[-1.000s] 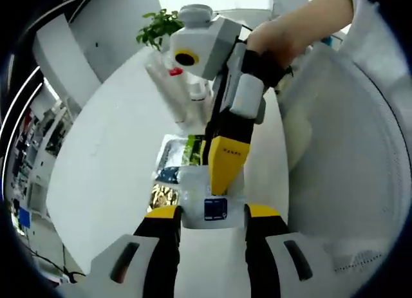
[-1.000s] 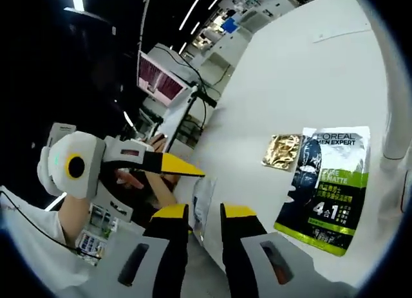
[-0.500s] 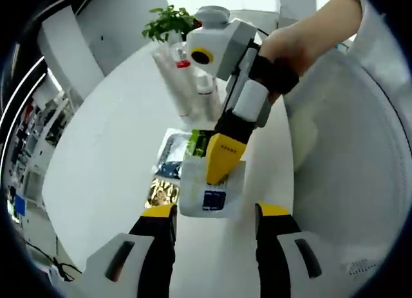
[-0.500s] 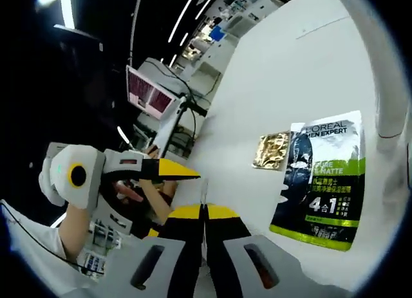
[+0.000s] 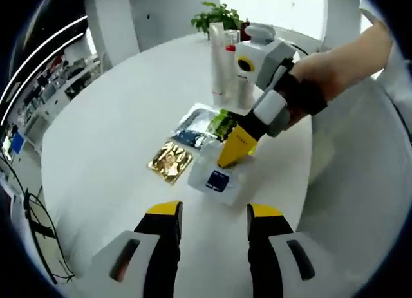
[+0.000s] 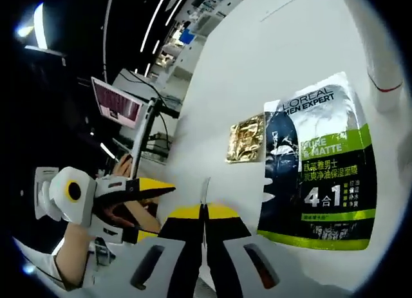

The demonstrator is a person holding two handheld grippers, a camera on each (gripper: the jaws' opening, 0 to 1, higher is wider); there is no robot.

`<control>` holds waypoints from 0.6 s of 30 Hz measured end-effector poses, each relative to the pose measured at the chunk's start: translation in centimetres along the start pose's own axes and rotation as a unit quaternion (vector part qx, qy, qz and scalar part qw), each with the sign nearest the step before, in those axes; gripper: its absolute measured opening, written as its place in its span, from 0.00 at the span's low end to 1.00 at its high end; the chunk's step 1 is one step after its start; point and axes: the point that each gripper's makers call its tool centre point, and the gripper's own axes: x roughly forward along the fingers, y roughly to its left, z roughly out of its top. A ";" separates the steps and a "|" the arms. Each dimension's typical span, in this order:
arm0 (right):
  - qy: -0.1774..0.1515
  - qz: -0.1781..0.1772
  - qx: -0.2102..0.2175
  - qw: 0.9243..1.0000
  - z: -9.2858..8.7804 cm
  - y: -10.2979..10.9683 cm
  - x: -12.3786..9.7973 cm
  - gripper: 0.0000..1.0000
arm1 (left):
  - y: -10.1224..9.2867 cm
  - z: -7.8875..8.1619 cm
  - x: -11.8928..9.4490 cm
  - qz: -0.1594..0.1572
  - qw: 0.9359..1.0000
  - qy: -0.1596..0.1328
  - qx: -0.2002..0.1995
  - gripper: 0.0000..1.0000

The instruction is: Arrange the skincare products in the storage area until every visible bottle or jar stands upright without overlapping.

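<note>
- The white round table [image 5: 96, 137] carries everything, and the skincare things sit toward its far side in the left gripper view.
- The tall bottles [image 5: 219, 66] at the back already stand upright beside a potted plant [image 5: 222, 13]; they look close together, though at this size it is hard to say whether they touch.
- The big black-and-green sachet [image 6: 318, 163] lies flat on the table, its label facing up, just beside the gold foil packet.
- The clear sachet [image 5: 219, 179] with a blue label lies near the middle, and the right gripper [image 5: 233, 158] is clamped on its edge; in the right gripper view the jaws are pressed together with the thin film edge sticking up between them.
- The gold foil packet [image 5: 170, 161] lies flat, apart from the clear sachet.
- The left gripper [image 5: 211, 214] hangs spread wide and holds nothing, short of the clear sachet.
- Judged from this, the bottles seem done, while the flat packs are likely left to place.
</note>
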 end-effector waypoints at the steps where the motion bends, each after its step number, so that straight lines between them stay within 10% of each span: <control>1: 0.001 -0.002 0.001 1.000 0.0 -0.1 0.2 0.01 | 0.0 -0.1 0.2 0.000 1.000 -0.004 -0.005 0.35; 18: -0.002 -0.048 0.009 0.999 0.2 -2.5 1.6 0.01 | 0.3 -0.4 4.9 0.031 0.999 -0.016 -0.018 0.23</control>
